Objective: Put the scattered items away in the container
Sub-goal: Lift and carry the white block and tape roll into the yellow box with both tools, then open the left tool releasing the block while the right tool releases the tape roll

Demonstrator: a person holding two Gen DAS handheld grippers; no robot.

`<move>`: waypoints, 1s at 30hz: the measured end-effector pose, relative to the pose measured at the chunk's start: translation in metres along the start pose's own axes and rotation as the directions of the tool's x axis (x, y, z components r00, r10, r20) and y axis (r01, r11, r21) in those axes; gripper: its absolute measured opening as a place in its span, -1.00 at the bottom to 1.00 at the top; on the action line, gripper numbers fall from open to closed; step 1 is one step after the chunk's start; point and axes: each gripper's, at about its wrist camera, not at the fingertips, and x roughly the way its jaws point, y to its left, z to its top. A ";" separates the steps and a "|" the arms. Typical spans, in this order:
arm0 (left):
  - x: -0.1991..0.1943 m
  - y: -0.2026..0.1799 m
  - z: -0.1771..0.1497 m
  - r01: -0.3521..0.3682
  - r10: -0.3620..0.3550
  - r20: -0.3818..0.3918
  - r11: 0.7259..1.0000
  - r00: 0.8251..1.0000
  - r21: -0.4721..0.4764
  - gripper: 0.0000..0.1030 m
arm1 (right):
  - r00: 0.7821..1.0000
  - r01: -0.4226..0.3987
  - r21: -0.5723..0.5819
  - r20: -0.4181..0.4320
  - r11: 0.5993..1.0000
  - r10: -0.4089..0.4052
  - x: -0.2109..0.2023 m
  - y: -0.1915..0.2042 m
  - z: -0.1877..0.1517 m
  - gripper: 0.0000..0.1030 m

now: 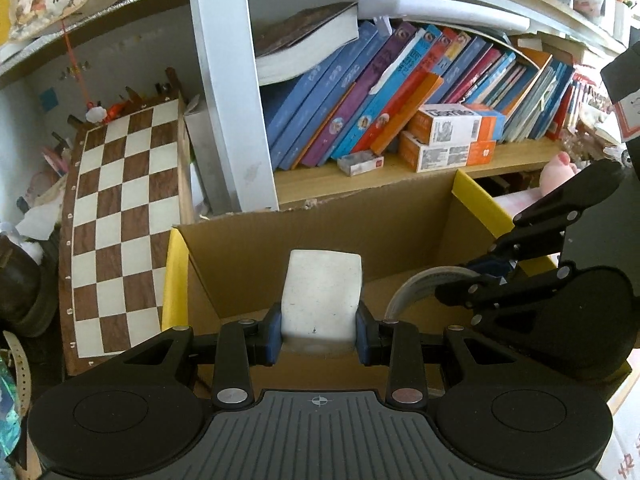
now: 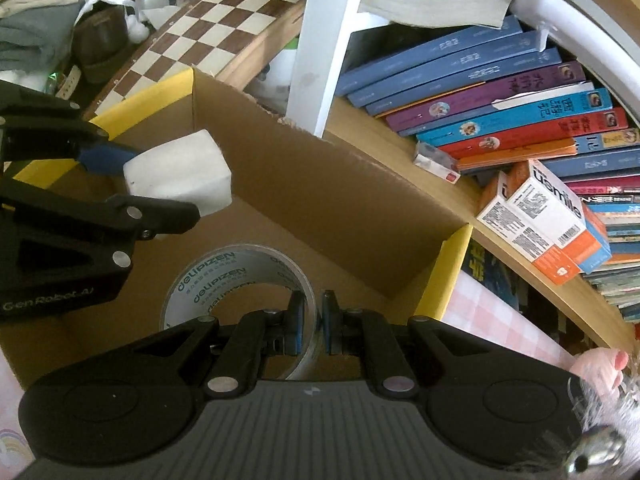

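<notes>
My left gripper (image 1: pixel 319 336) is shut on a white foam block (image 1: pixel 322 300) and holds it over the open cardboard box (image 1: pixel 400 216) with yellow flaps. The block also shows in the right wrist view (image 2: pixel 180 172), above the box's inside. My right gripper (image 2: pixel 311 324) is shut on the rim of a clear tape roll (image 2: pixel 240 280) printed "delipizen", held inside the box (image 2: pixel 320 184). In the left wrist view the tape roll (image 1: pixel 420 284) sits to the right of the block, pinched by the right gripper (image 1: pixel 476 270).
A chessboard (image 1: pixel 124 232) leans left of the box. Behind the box is a wooden shelf (image 1: pixel 360 184) with leaning books (image 1: pixel 380 92) and orange-white cartons (image 1: pixel 448 136). A white upright post (image 1: pixel 232 92) stands at the shelf front. A pink plush (image 2: pixel 600 364) lies at right.
</notes>
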 end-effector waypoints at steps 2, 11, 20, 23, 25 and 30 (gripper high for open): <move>0.002 0.001 0.000 0.001 -0.001 -0.007 1.000 1.000 0.001 -0.36 | 1.000 -0.004 -0.008 -0.002 1.000 0.004 0.002 0.000 0.001 -0.82; 0.011 0.000 -0.001 -0.003 0.004 -0.047 1.000 0.999 0.016 -0.35 | 0.999 -0.042 -0.031 -0.024 0.999 0.041 0.011 0.003 0.004 -0.82; 0.015 0.001 -0.002 -0.016 0.017 -0.079 1.000 0.997 0.010 -0.33 | 0.997 -0.061 -0.054 -0.054 0.997 0.058 0.018 0.006 0.007 -0.81; 0.015 0.001 -0.002 -0.017 0.018 -0.081 1.000 0.997 0.006 -0.30 | 0.996 -0.066 -0.058 -0.057 0.996 0.063 0.019 0.007 0.007 -0.77; 0.015 0.001 -0.002 -0.020 0.020 -0.081 1.000 0.996 0.005 -0.29 | 0.997 -0.066 -0.058 -0.053 0.996 0.063 0.019 0.007 0.007 -0.77; 0.016 -0.001 -0.001 -0.035 0.037 -0.090 0.999 0.995 0.016 -0.10 | 0.997 -0.072 -0.059 -0.045 0.996 0.070 0.017 0.008 0.007 -0.53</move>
